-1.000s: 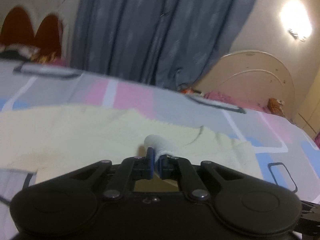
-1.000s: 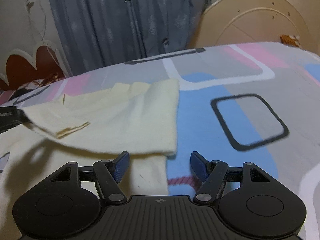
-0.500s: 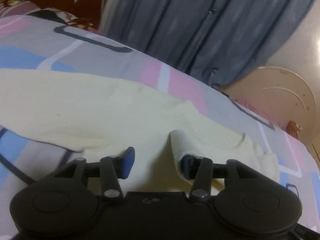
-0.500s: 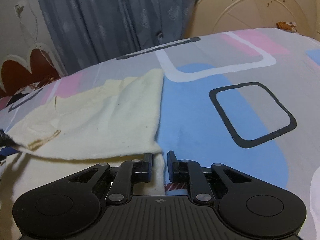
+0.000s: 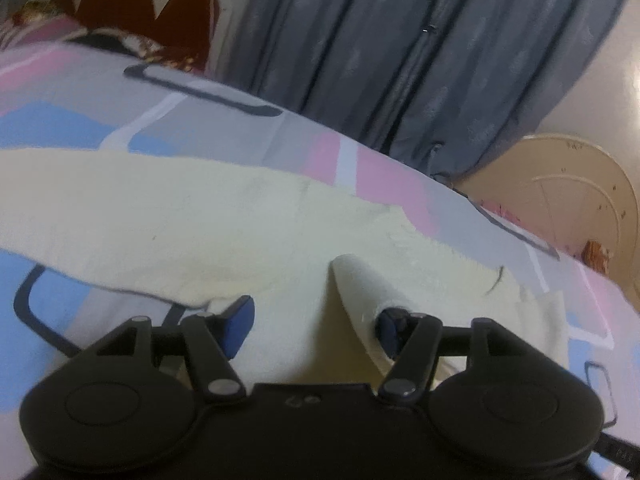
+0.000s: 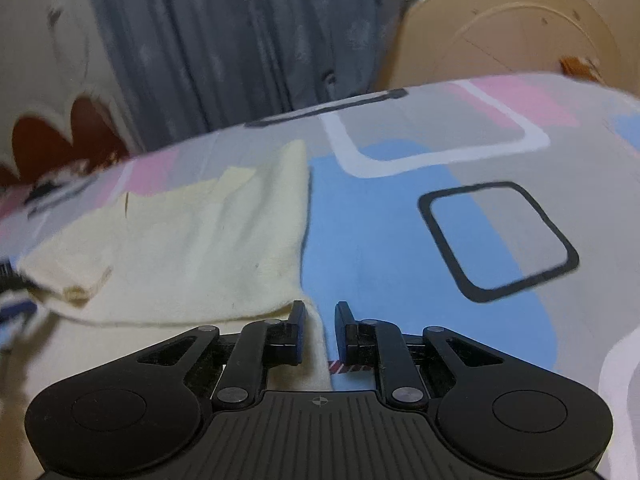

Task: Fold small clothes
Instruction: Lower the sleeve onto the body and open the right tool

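Left wrist view: the pale yellow soft knit garment (image 5: pixel 168 216) lies flat on the pastel patterned bed (image 5: pixel 60 128), its long axis running across, directly ahead of both grippers. The left gripper (image 5: pixel 316 320) is opening, a fold draped over one finger. The right gripper (image 6: pixel 320 328) has its fingers narrowed around the garment's near edge, apparently pinching it.

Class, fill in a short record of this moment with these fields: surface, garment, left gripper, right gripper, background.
surface: patterned bedsheet, grey, blue and pink
garment: pale yellow garment, partly folded over itself on the sheet
left gripper: left gripper, jaws opening, a roll of the cloth draped on one finger, not pinched
right gripper: right gripper, jaws narrowed at the garment's lower edge, cloth between them; whether they pinch it is unclear
background: grey-blue curtain
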